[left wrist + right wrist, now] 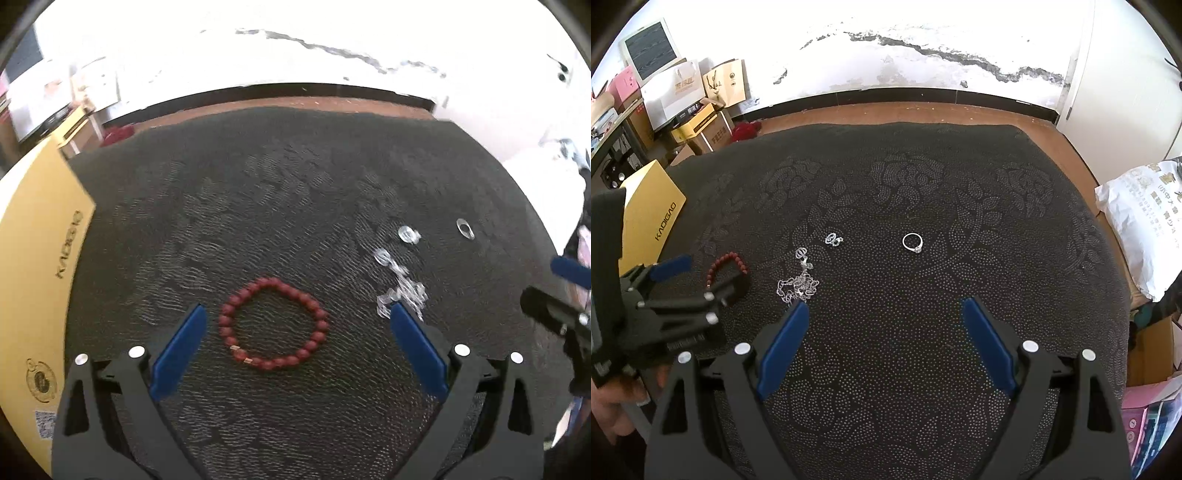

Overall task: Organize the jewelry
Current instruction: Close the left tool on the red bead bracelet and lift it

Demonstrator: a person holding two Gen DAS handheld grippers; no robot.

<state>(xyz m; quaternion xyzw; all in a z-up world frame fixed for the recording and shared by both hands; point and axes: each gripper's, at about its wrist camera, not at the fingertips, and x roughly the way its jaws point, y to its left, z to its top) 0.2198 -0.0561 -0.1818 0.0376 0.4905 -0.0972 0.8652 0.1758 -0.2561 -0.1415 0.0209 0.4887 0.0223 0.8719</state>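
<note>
A red bead bracelet (pixel 274 325) lies flat on the black patterned cloth (pixel 258 206). My left gripper (pixel 297 312) is open, its blue fingers on either side of the bracelet, just above the cloth. A silver chain (pixel 402 291) lies by the right finger, with earrings (pixel 409 234) and a silver ring (pixel 465 229) beyond. In the right wrist view my right gripper (pixel 884 306) is open and empty over the cloth. The chain (pixel 798 286) lies at its left fingertip; the earrings (pixel 833 239) and ring (pixel 912 242) lie ahead. The left gripper (pixel 698 273) partly hides the bracelet (pixel 727 264).
A yellow box (pixel 40 236) marked KADIGAO lies at the cloth's left edge, also in the right wrist view (pixel 652 218). A white bag (pixel 1141 218) lies at the right. Cartons and bags (pixel 687 107) stand on the floor at the back left.
</note>
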